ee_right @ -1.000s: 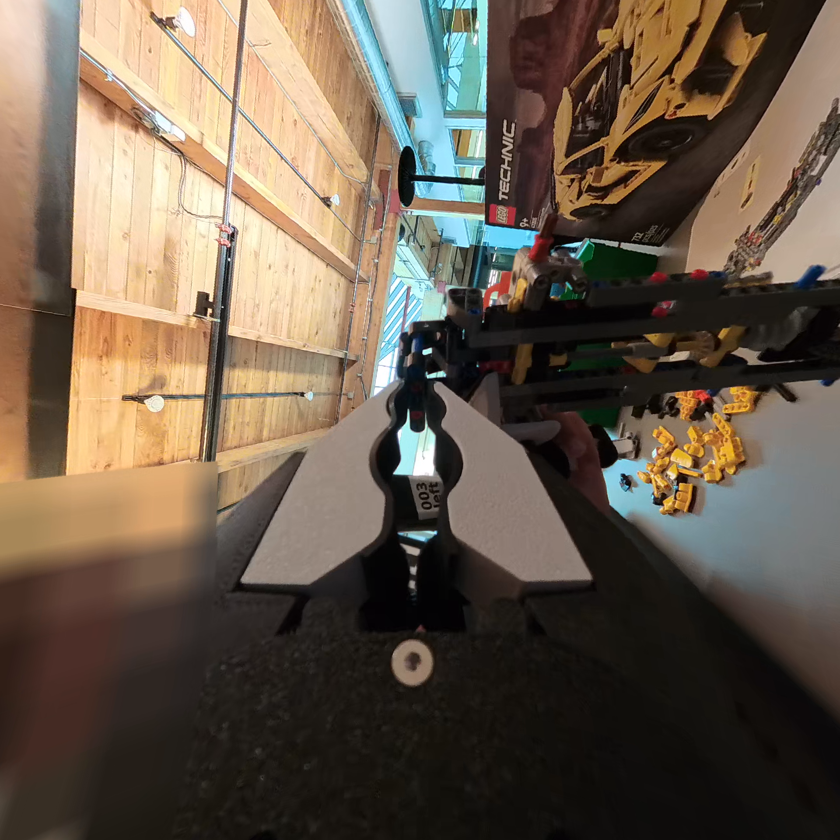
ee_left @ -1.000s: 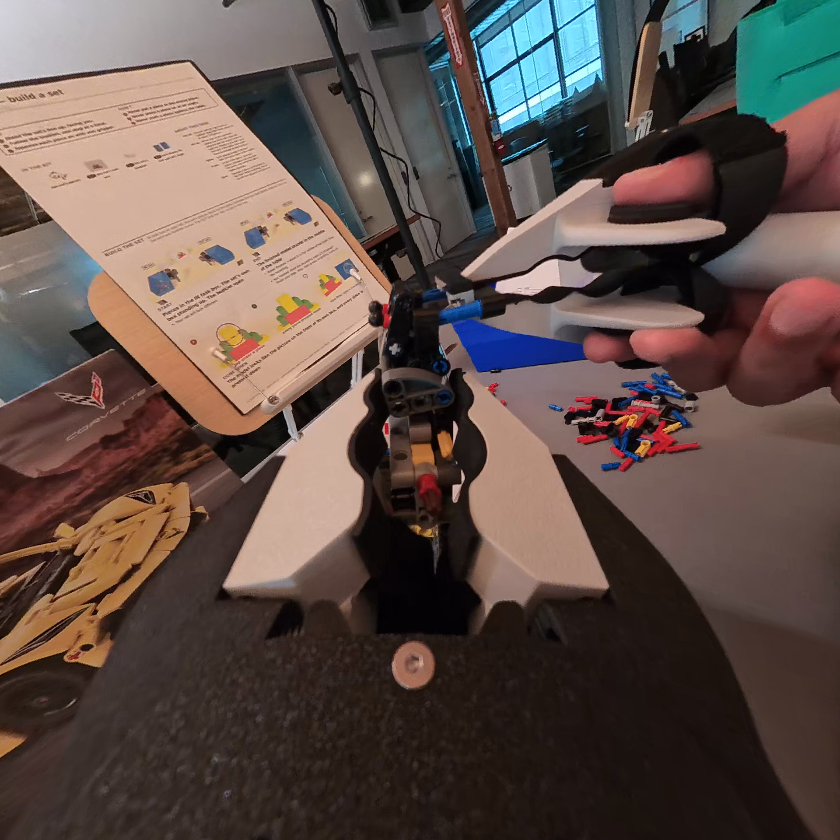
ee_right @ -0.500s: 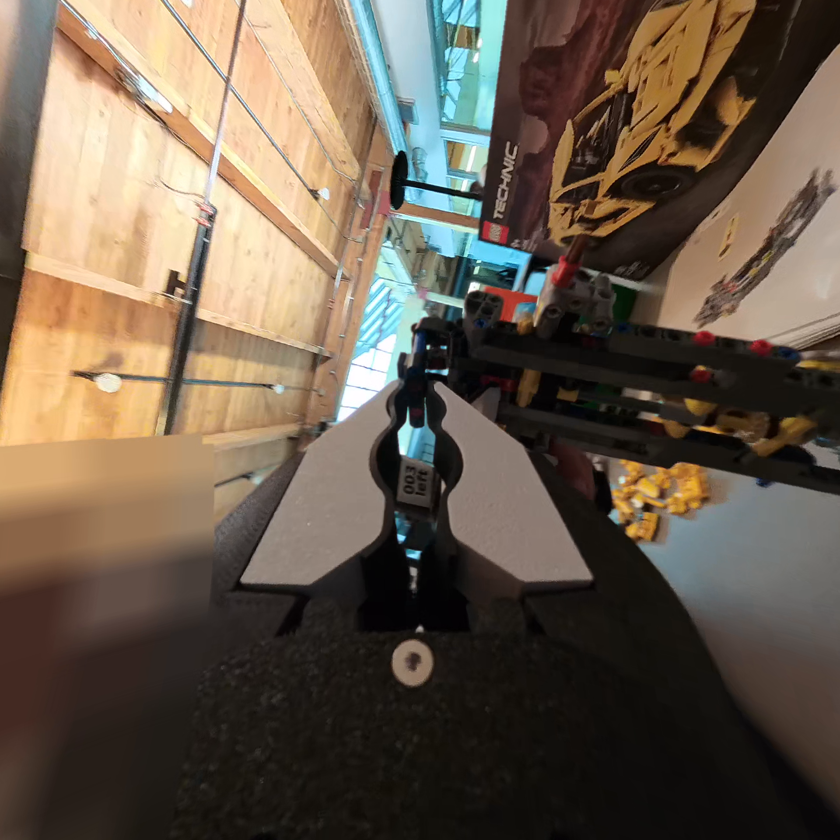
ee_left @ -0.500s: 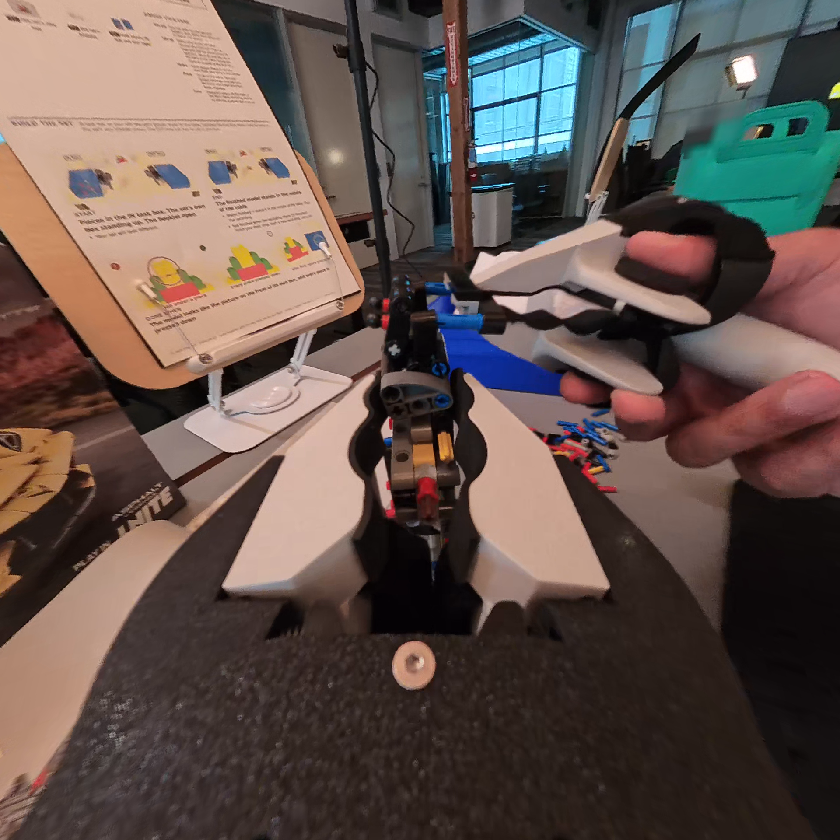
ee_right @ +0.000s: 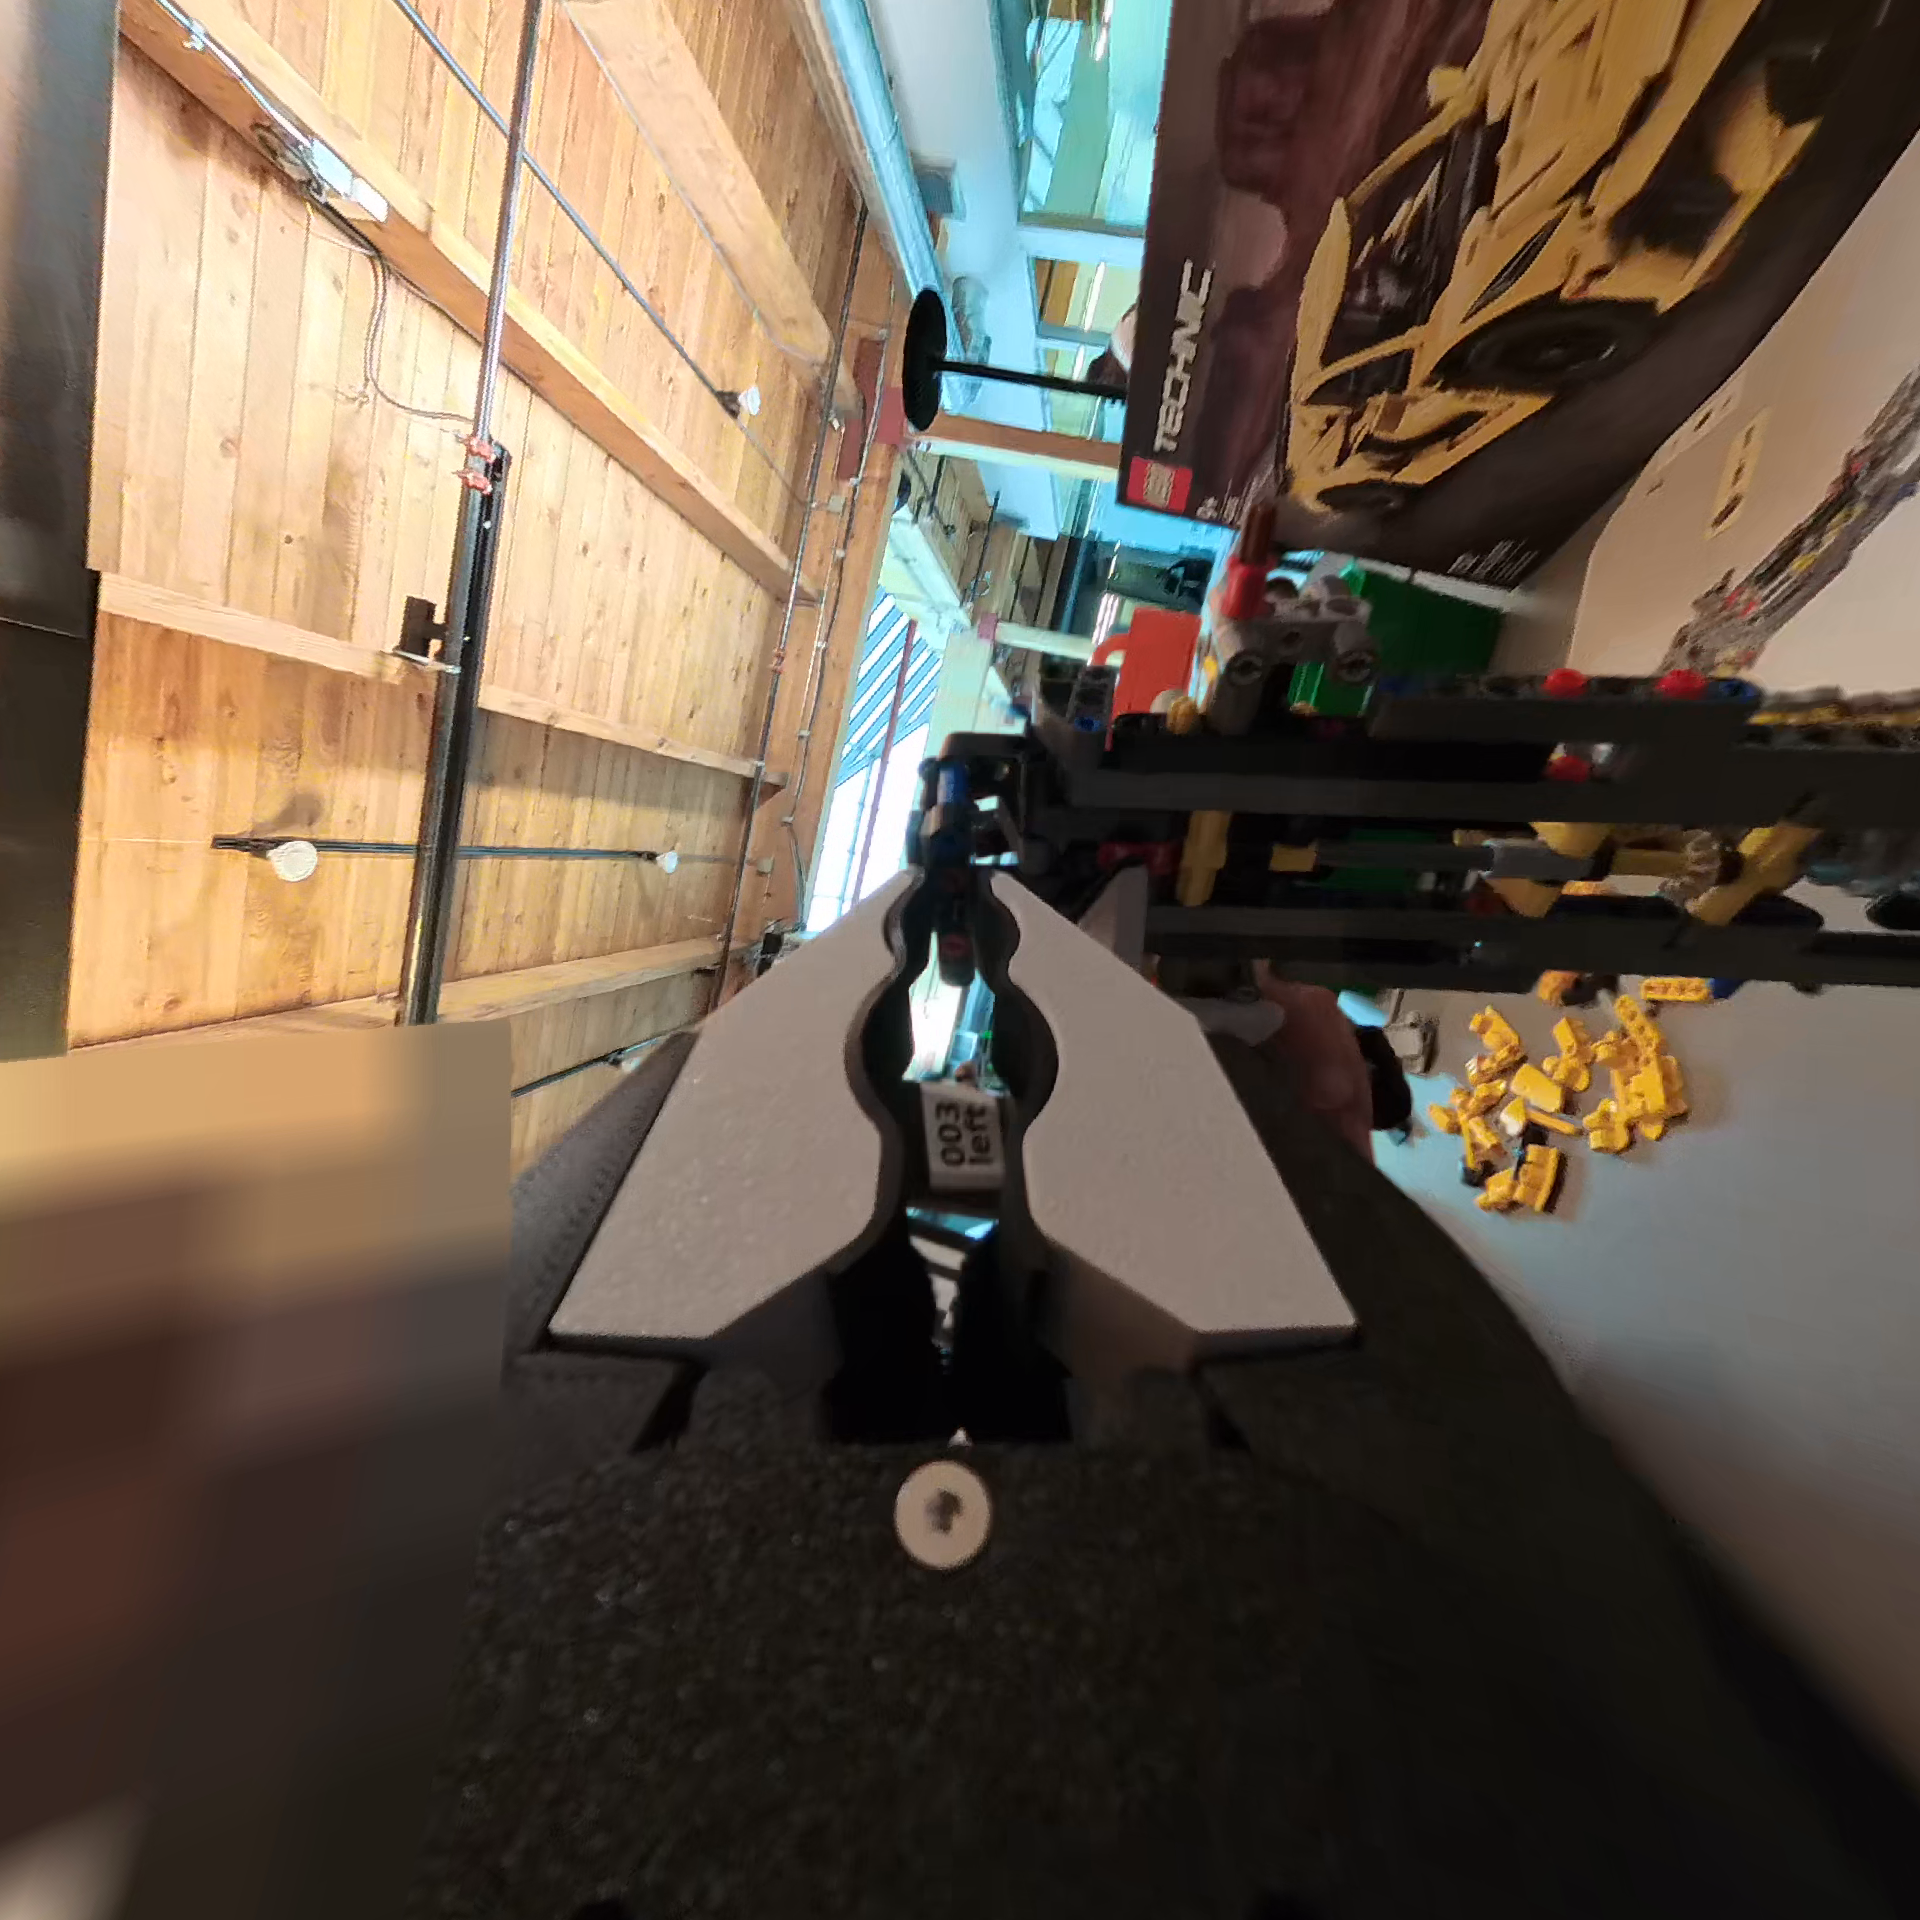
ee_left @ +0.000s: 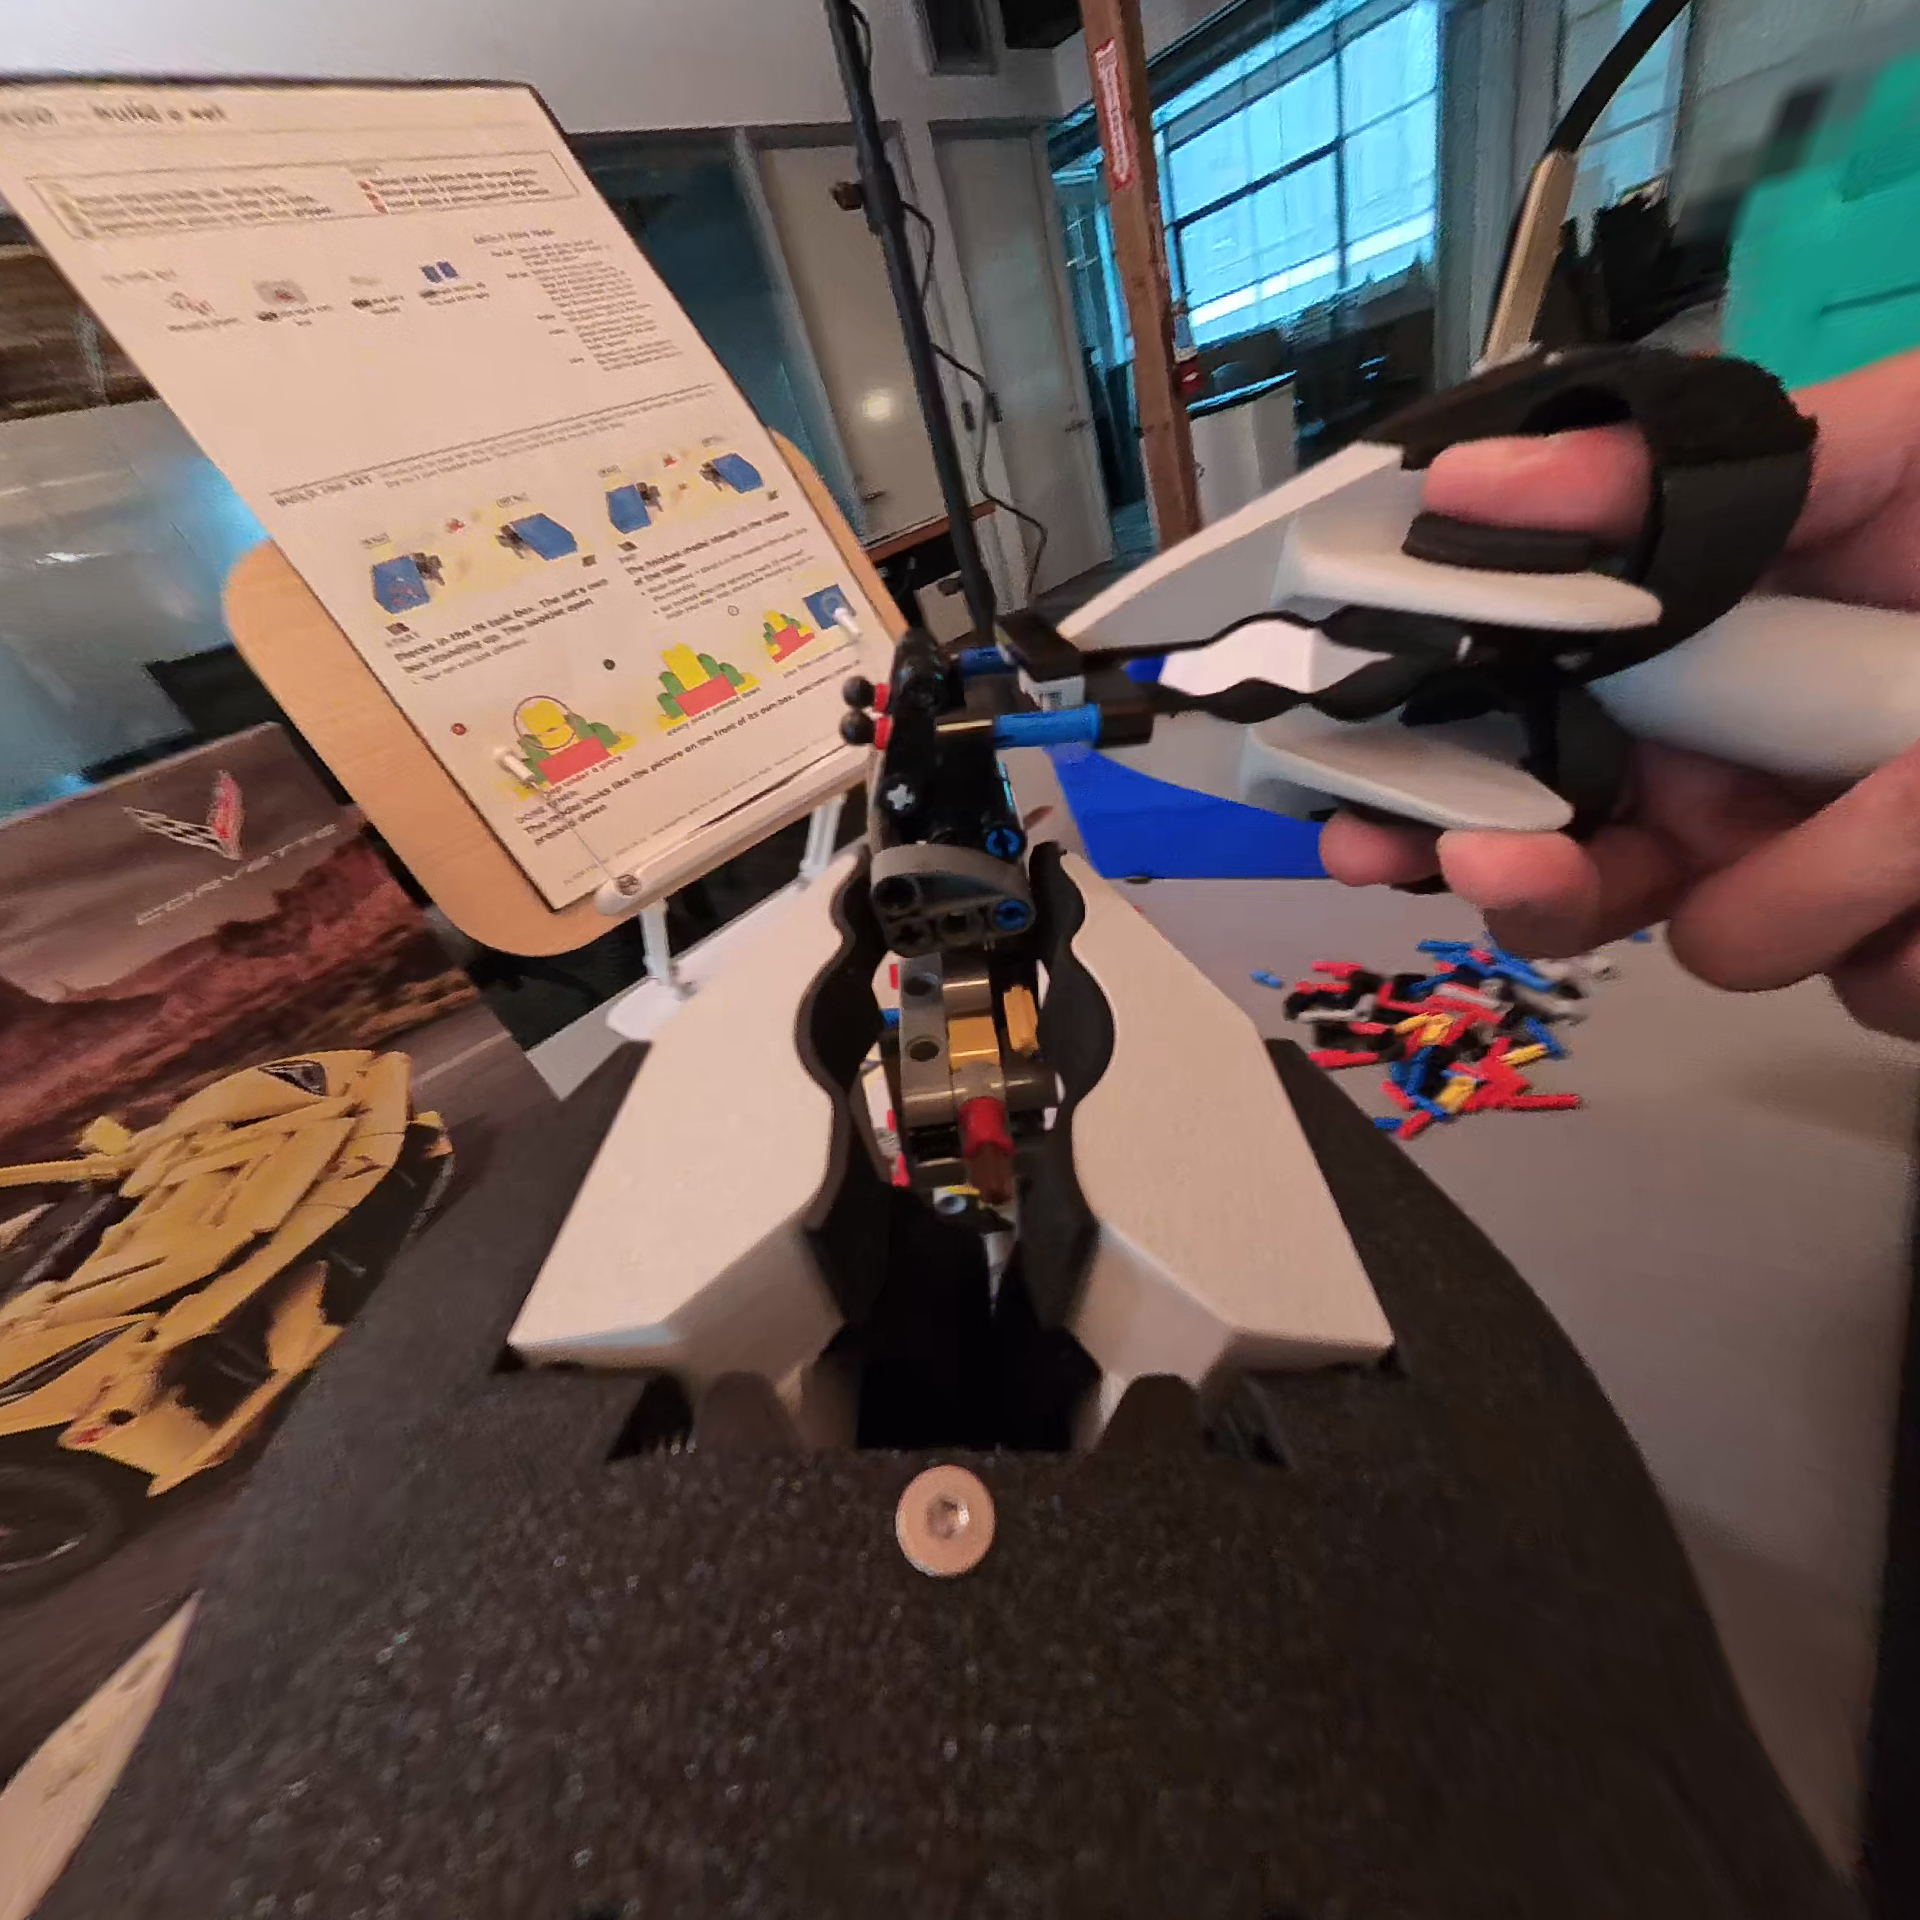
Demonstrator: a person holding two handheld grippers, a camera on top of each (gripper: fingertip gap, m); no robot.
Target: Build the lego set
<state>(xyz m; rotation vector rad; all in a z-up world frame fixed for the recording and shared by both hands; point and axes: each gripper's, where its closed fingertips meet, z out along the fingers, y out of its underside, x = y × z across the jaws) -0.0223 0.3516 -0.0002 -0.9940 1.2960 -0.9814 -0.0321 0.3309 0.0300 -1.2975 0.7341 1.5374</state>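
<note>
the left gripper (ee_left: 951, 914) stays clamped on the lego chassis (ee_left: 951, 997), a long black and grey frame with yellow and red parts, held end-on and raised above the grey table (ee_left: 1714, 1247). the right gripper (ee_left: 1081, 686), gripped by a person's hand (ee_left: 1662, 790), reaches in from the right with its tips closed on a small blue pin (ee_left: 1044, 722) at the top end of the frame; in its own view the blue pin (ee_right: 948, 821) sits between the pinched tips beside the chassis (ee_right: 1455, 790), which runs off to the right.

compared with half a second ago, the left wrist view has swung back to the left and down: the yellow car on the set box (ee_left: 187, 1195) fills the lower left again, the instruction sheet (ee_left: 436, 468) on its wooden stand sits higher and fuller in frame, and the pile of red, blue and black pins (ee_left: 1444, 1029) on the table is in plain sight. in the right wrist view a heap of yellow parts (ee_right: 1558, 1101) lies on the table below the frame, nearer the chassis than before.
</note>
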